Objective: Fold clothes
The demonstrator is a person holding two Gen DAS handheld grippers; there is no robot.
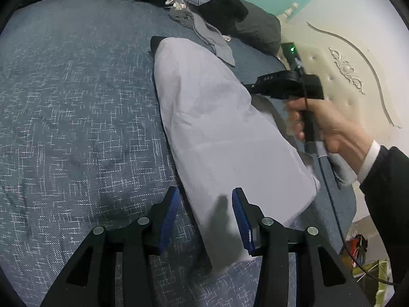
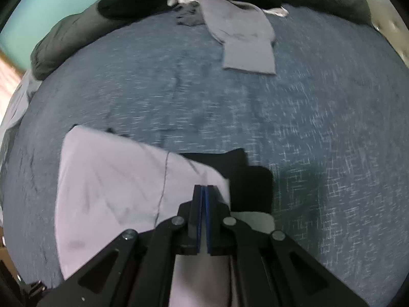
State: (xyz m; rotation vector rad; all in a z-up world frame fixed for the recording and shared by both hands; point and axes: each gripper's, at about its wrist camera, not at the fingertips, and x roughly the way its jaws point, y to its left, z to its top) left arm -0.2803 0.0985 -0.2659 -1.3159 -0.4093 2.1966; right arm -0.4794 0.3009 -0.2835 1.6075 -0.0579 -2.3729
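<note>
A pale lilac shirt (image 1: 219, 133) lies folded into a long strip on the blue-grey bedspread (image 1: 76, 117). My left gripper (image 1: 204, 204) is open, its blue pads either side of the shirt's near end, just above it. My right gripper (image 2: 204, 199) is shut on the edge of the shirt (image 2: 110, 186), lifting that side off the bed. In the left wrist view the right gripper's black body (image 1: 288, 84) and the hand holding it sit at the shirt's right side.
A grey garment (image 1: 204, 33) (image 2: 242, 41) lies spread farther up the bed. Dark clothes and a dark pillow (image 1: 255, 25) are piled beyond it. A cream headboard (image 1: 345, 64) stands to the right. The bed edge drops off at lower right (image 1: 340, 204).
</note>
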